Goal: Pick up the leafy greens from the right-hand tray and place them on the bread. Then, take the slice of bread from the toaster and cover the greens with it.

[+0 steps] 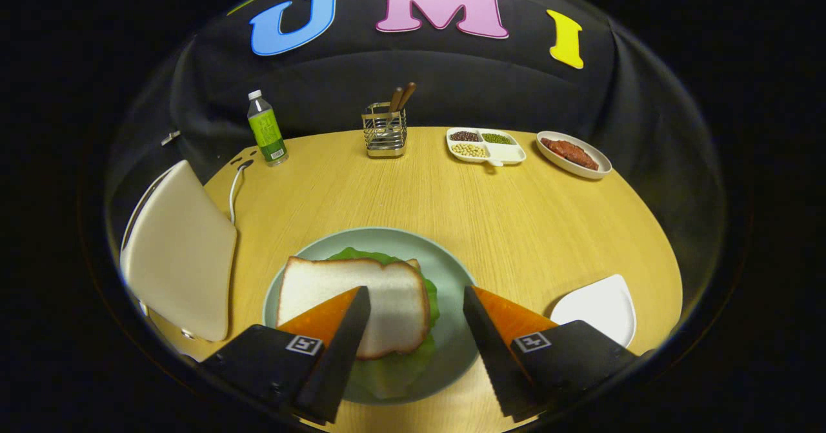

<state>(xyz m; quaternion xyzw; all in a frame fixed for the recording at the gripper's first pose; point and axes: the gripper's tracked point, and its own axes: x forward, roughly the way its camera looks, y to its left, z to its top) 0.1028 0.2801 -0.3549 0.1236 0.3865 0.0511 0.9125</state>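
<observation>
Wooden table point(516, 226): bread point(381, 304) (over greens point(393, 372)) lies between the spread-apart gripper point(416, 291) fingers, untouched.

Black gripper point(416, 304) housings, square markers, wedge-shaped serrated fingers point(484, 330)

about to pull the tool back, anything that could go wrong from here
1. The claw is open, but its left finger sits over the top bread slice; dragging back could slide it off the greens.
2. The slice sits toward the left of the plate, greens sticking out on its right, so a nudge could shift it further.
</observation>
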